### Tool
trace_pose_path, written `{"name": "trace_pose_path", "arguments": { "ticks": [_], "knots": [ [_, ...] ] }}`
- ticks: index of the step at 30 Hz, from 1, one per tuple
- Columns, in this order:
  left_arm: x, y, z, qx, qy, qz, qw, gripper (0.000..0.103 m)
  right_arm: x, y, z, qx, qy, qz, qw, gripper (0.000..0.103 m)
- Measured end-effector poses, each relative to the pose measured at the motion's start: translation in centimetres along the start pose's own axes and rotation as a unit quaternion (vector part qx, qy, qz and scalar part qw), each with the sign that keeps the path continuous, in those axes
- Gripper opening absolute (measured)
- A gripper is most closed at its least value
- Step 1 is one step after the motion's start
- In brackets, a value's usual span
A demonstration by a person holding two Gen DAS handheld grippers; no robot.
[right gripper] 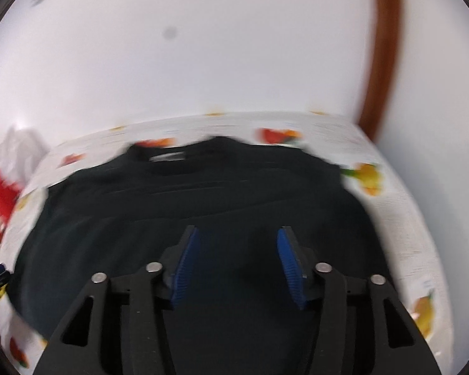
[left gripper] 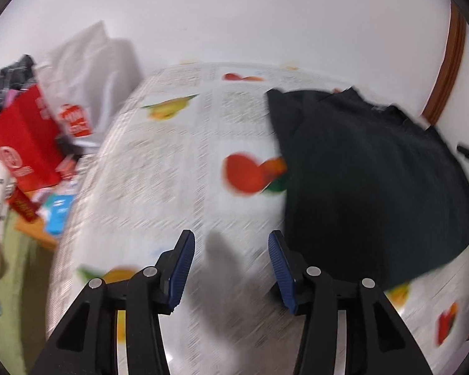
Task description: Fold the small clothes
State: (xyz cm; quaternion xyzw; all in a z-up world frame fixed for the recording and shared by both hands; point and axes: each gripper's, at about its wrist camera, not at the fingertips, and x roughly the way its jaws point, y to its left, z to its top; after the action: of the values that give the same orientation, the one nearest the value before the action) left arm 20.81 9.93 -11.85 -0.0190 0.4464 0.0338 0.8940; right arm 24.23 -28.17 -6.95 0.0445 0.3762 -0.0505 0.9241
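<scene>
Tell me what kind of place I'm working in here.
Probably a home: a table covered with a fruit-print tablecloth against a plain white wall, household clutter including a red box beside it, and a dark shirt laid out.

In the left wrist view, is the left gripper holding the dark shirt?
No, the left gripper is open over the tablecloth, beside the dark shirt.

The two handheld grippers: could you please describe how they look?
The left gripper and right gripper look identical: matte black angular linkage arms with triangular cut-outs, round silver pivot pins, and two fingers faced with ribbed blue pads. No cables, markings or sleeves show.
</scene>
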Motion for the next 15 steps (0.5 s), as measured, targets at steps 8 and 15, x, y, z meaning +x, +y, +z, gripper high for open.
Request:
{"name": "trace_pose_path", "arguments": {
  "ticks": [8, 15],
  "knots": [
    [-1.5, 4.0, -4.8, -0.02, 0.002, 0.034, 0.9992, 0.052, 0.6, 15.6, -5.1, -0.078, 0.022, 0.097, 0.992, 0.059],
    [-1.5, 6.3, -5.4, -0.022, -0.019, 0.063, 0.9976, 0.063, -2.6, 22.5, -10.5, -0.163, 0.009, 0.069, 0.984, 0.058]
  ]
}}
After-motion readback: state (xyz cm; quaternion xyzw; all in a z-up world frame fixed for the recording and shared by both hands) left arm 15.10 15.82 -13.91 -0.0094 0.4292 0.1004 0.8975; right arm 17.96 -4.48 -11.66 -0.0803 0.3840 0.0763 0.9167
